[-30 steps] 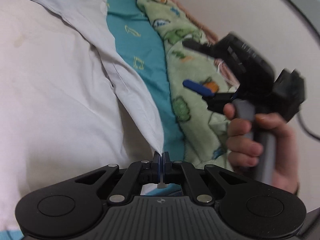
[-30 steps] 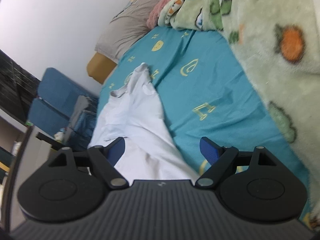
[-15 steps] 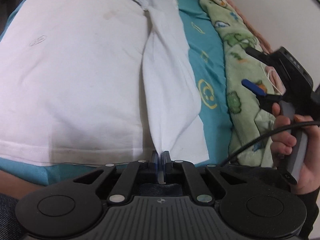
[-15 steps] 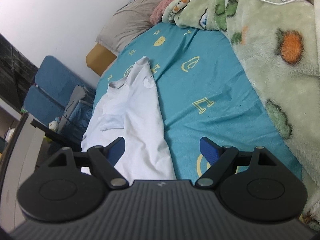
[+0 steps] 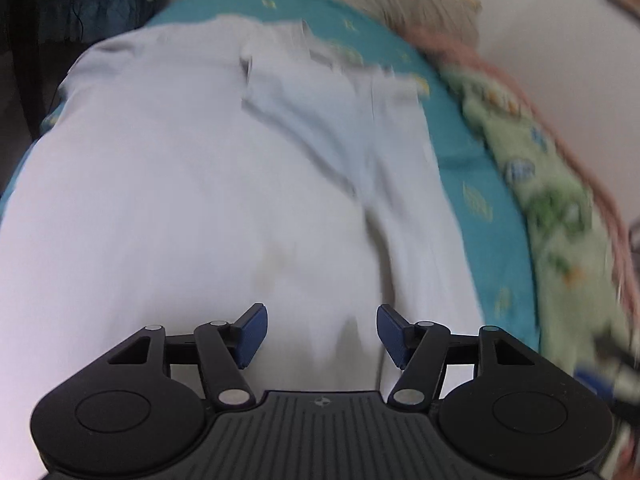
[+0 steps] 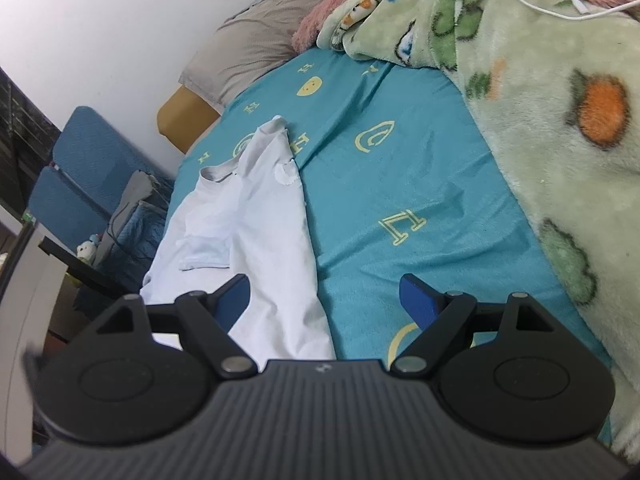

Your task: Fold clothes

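A white T-shirt (image 5: 192,184) lies flat on the teal bed sheet (image 5: 476,184), its right side folded inward over the body. My left gripper (image 5: 318,332) is open and empty just above the shirt's near hem; this view is motion-blurred. In the right wrist view the same shirt (image 6: 256,232) lies at left on the sheet (image 6: 400,184), collar far away. My right gripper (image 6: 324,296) is open and empty, above the shirt's right edge and the bare sheet.
A green cartoon-print fleece blanket (image 6: 540,92) covers the bed's right side, with a white cable (image 6: 560,4) on it. A grey pillow (image 6: 260,40) lies at the head. Blue chairs (image 6: 76,176) stand beside the bed's left edge.
My left gripper has opened and let go of the shirt's edge, which now lies folded over the body. The left view has swung toward the head of the bed. The right gripper stays open.
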`<action>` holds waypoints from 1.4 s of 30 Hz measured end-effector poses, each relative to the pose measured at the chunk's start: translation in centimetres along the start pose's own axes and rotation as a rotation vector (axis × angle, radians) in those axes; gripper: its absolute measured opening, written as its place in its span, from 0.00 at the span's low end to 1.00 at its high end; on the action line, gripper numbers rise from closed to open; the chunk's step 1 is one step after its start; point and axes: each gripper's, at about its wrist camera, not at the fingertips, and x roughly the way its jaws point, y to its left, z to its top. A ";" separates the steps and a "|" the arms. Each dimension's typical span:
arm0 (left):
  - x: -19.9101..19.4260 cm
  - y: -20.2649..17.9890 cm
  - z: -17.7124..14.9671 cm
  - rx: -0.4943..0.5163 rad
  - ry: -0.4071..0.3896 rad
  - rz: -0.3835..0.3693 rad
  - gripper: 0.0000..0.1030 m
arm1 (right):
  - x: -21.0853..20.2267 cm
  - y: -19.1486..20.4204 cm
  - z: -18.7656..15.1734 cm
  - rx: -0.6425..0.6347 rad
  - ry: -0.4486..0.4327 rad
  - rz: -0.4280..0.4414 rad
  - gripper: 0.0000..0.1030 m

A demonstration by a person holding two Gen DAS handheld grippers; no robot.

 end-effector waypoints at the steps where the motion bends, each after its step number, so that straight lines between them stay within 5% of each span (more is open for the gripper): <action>1: 1.0 0.3 1.4 -0.035 -0.039 -0.012 0.61 | 0.3 0.0 0.1 -0.003 0.001 -0.003 0.81; 4: 4.1 0.8 4.9 -0.154 -0.155 -0.067 0.61 | 1.0 -0.1 0.5 0.003 -0.010 -0.012 0.81; 8: 8.1 0.1 7.8 -0.186 -0.213 0.024 0.59 | 2.0 -0.4 1.2 -0.005 -0.023 -0.024 0.81; 12: 10.2 0.3 9.1 -0.237 -0.236 0.023 0.51 | 3.9 -0.3 1.1 -0.024 0.012 -0.022 0.81; 14: 11.1 -0.3 10.0 -0.219 -0.222 0.048 0.27 | 4.7 -0.1 1.0 -0.038 0.026 -0.019 0.81; 17: 11.2 -0.6 11.0 -0.156 -0.212 0.092 0.06 | 5.6 0.1 0.9 -0.058 0.036 -0.022 0.81; 20: 10.4 -2.5 12.3 -0.006 -0.276 0.153 0.05 | 6.1 0.0 1.0 -0.065 0.035 -0.017 0.81; 24: 11.0 -3.5 12.3 0.053 -0.277 0.221 0.05 | 6.2 0.1 1.0 -0.083 0.019 -0.009 0.81; 27: 11.4 -4.2 12.2 0.096 -0.276 0.273 0.14 | 6.1 0.3 1.0 -0.108 0.003 -0.007 0.81; 29: 10.4 -4.5 10.8 0.109 -0.257 0.256 0.35 | 5.9 0.7 0.9 -0.131 -0.012 0.000 0.81; 32: 8.2 -5.5 8.1 0.163 -0.232 0.245 0.49 | 5.5 1.4 0.8 -0.170 -0.040 0.021 0.81; 39: -2.4 -8.9 -0.7 0.333 -0.188 0.195 0.70 | 4.0 3.3 0.1 -0.264 -0.090 0.077 0.81; 42: -7.2 -9.6 -4.2 0.350 -0.258 0.213 0.83 | 3.1 4.2 -0.4 -0.301 -0.110 0.088 0.81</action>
